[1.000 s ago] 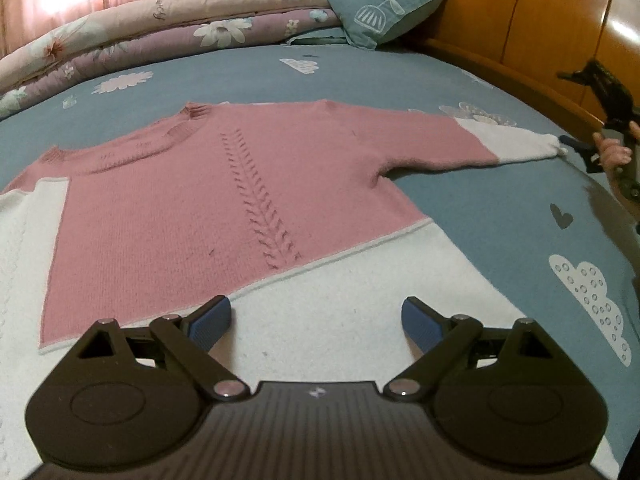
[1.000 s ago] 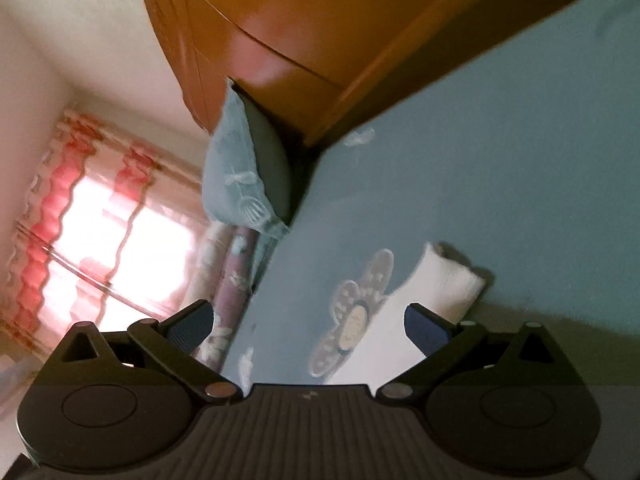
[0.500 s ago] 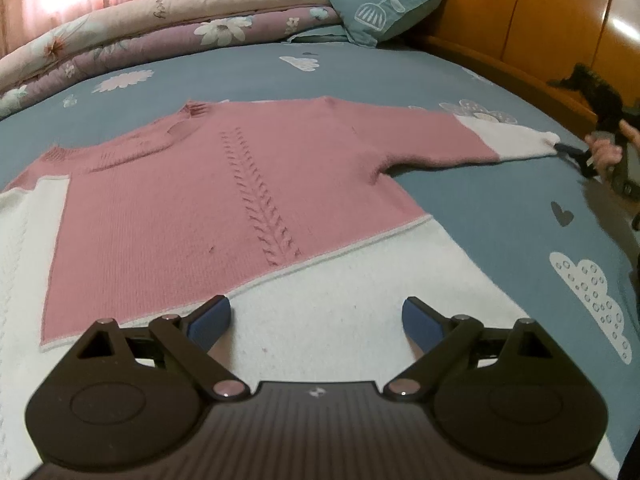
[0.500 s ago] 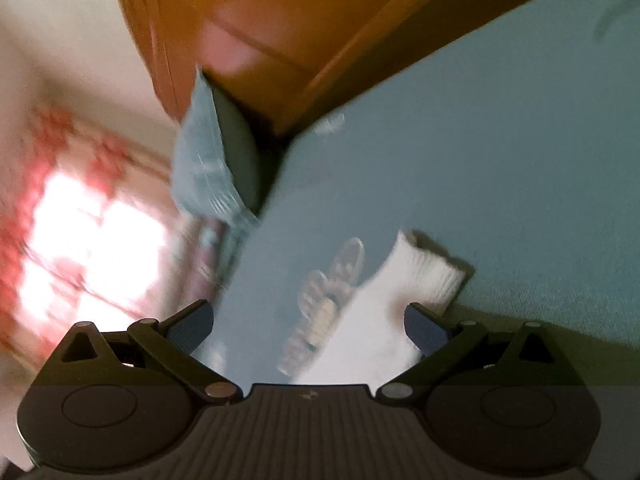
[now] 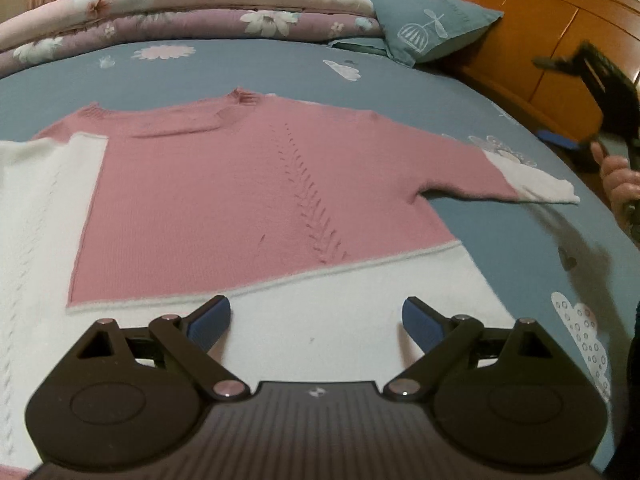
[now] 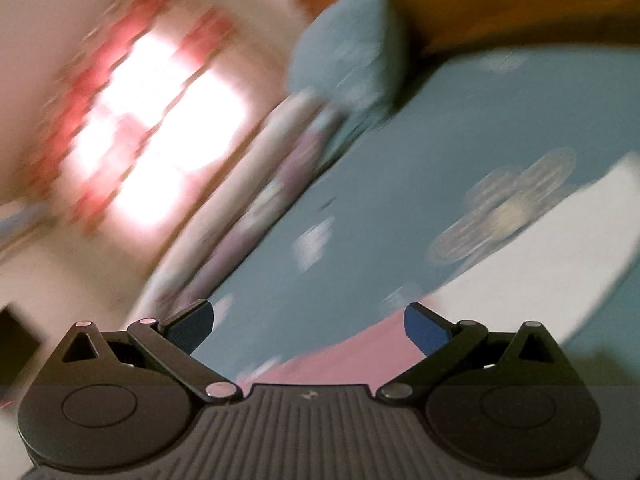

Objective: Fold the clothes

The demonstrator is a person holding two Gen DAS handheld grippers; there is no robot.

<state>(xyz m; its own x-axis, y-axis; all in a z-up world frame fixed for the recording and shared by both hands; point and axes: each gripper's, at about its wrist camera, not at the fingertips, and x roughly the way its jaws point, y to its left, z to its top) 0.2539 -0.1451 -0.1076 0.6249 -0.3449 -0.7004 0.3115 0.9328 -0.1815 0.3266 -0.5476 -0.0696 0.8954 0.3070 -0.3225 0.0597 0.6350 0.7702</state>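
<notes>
The pink-and-white sweater (image 5: 248,200) is spread flat on the bed (image 5: 500,236), no fold seen; left gripper (image 5: 316,320) and right gripper (image 6: 309,322) are held wide, empty

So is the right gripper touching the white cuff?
Apart. The left wrist view shows the right gripper raised clear of the cuff, blue sheet between them.
</notes>
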